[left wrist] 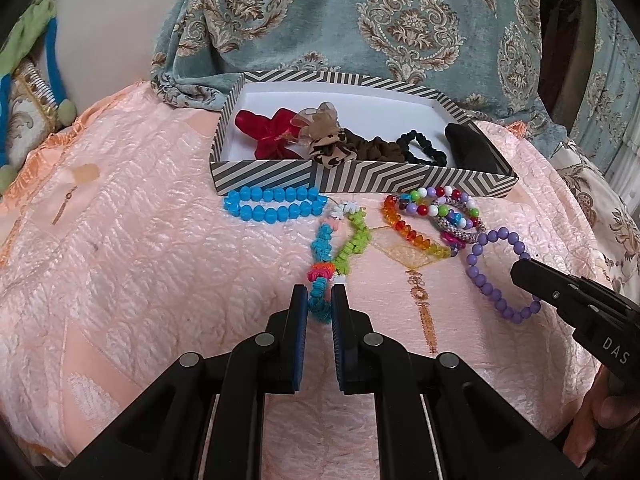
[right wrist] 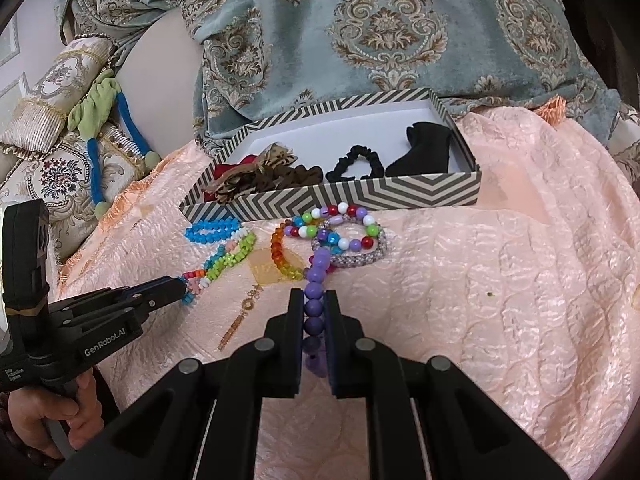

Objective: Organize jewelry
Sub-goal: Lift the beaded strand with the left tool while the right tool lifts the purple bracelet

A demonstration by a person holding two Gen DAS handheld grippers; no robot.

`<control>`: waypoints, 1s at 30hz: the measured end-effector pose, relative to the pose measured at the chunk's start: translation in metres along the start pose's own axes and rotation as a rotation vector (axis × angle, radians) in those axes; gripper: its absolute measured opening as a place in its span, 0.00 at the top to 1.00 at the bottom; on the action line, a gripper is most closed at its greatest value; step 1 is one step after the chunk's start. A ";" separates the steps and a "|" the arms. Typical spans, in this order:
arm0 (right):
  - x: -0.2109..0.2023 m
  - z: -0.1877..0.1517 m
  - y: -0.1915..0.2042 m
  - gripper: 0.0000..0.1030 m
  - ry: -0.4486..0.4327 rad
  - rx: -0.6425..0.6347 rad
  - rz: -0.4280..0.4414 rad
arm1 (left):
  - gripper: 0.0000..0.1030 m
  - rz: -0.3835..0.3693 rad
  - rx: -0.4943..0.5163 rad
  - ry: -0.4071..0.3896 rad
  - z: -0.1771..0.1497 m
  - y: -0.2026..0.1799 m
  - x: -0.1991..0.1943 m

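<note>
Peach cloth (left wrist: 140,240) lay under both claws. Left claw (left wrist: 320,304) pinched the near end of a blue and green bracelet (left wrist: 344,248), which stretched away from its tips. Right claw (right wrist: 314,312) pinched a purple bead bracelet (right wrist: 314,280), the beads running on ahead of it. Just past that lay a heap of bright bead bracelets (right wrist: 340,232). Beyond the heap sat a striped box (right wrist: 360,196) with hair ties (right wrist: 356,164) inside. A blue bead bracelet (left wrist: 276,204) lay ahead of the left claw, touching the box.
</note>
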State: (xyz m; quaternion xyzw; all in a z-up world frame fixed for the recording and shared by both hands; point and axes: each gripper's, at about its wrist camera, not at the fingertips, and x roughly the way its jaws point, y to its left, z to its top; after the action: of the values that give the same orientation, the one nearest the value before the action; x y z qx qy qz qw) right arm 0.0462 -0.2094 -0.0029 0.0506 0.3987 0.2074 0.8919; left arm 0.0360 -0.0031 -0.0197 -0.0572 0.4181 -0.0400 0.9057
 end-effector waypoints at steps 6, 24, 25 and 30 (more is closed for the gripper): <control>-0.002 0.000 0.002 0.91 -0.007 -0.014 -0.008 | 1.00 0.009 0.013 0.000 -0.001 -0.002 0.001; 0.000 0.000 0.004 0.91 -0.006 -0.031 -0.023 | 1.00 0.011 0.016 0.003 -0.001 -0.001 0.001; -0.001 0.000 0.004 0.91 -0.007 -0.032 -0.023 | 1.00 0.011 0.015 0.003 -0.001 -0.001 0.001; -0.001 0.000 0.005 0.91 -0.008 -0.035 -0.026 | 1.00 0.011 0.018 0.005 -0.001 -0.001 0.001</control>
State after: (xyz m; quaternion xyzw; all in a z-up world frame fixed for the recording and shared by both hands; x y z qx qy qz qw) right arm 0.0438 -0.2056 -0.0013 0.0309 0.3920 0.2027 0.8968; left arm 0.0360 -0.0046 -0.0210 -0.0465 0.4202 -0.0389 0.9054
